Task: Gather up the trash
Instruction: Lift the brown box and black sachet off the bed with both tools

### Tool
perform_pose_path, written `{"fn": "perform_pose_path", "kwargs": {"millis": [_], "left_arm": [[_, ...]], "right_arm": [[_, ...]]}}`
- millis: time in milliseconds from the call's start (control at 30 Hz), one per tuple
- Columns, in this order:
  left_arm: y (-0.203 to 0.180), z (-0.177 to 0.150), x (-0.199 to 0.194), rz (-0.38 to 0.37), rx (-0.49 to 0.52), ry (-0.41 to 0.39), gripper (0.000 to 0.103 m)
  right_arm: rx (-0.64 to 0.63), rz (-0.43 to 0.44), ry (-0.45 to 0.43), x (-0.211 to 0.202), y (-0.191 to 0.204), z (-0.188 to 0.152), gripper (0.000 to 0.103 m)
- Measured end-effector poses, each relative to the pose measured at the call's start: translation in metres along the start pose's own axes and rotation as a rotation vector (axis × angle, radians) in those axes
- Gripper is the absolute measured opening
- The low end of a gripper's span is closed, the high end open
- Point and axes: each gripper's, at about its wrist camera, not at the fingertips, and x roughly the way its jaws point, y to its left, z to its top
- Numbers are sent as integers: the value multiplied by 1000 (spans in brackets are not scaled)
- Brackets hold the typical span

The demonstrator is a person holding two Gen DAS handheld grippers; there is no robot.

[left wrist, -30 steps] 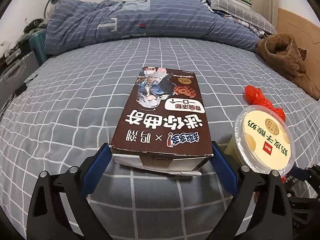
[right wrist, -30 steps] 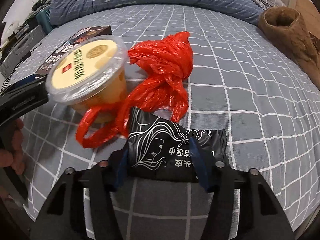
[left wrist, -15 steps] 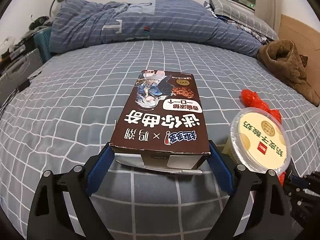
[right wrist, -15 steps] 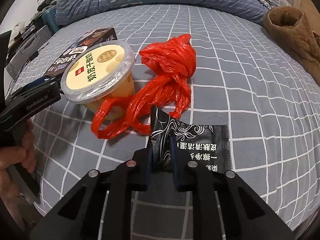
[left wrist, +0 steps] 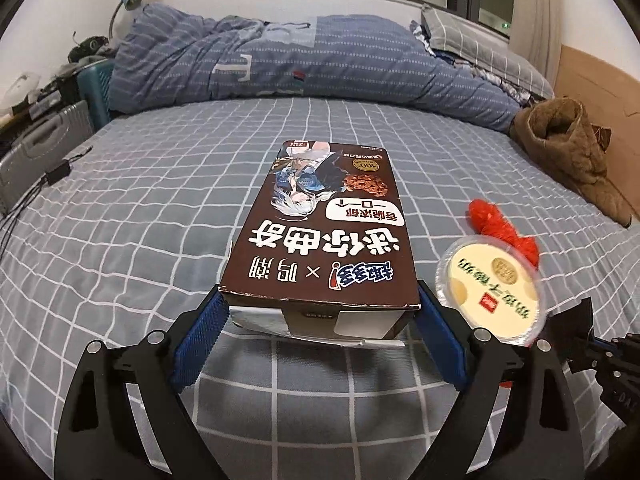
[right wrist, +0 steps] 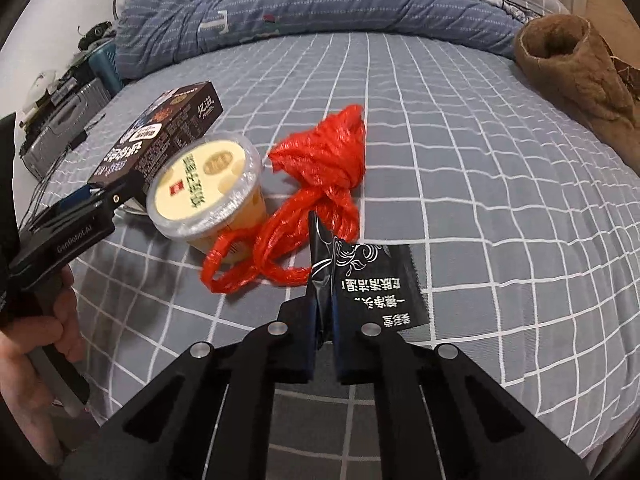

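Observation:
A brown cookie box [left wrist: 324, 232] lies lengthwise on the grey checked bed sheet [left wrist: 120, 220]. My left gripper [left wrist: 320, 332] is shut on its near end, one blue pad against each side. In the right wrist view that box [right wrist: 160, 140] tilts, its near end raised by the left gripper [right wrist: 100, 196], which a hand [right wrist: 32, 344] holds. My right gripper [right wrist: 324, 320] is shut on a black wipe packet [right wrist: 376, 284], creased between the pads and lifted off the sheet. A sealed yellow pudding cup [right wrist: 208, 184] and a knotted red plastic bag [right wrist: 324, 164] sit between the two grippers.
A brown fuzzy boot [right wrist: 572, 68] lies at the far right of the bed. A rolled blue duvet [left wrist: 280, 68] and a grey pillow [left wrist: 480, 44] line the far side. A grey case [left wrist: 36, 148] and cables sit off the bed's left edge.
The right jaws closed on the black packet, folding it, and raised it off the sheet. The left gripper rose slightly with the box's near end.

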Motion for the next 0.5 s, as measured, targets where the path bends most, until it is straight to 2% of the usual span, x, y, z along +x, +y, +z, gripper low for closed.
{"fn": "perform_pose_path", "kwargs": {"millis": [500], "left_arm": [[-12, 0, -37, -7, -7, -26, 88]], "right_arm": [[-16, -22, -98, -34, 12, 3, 5]]}}
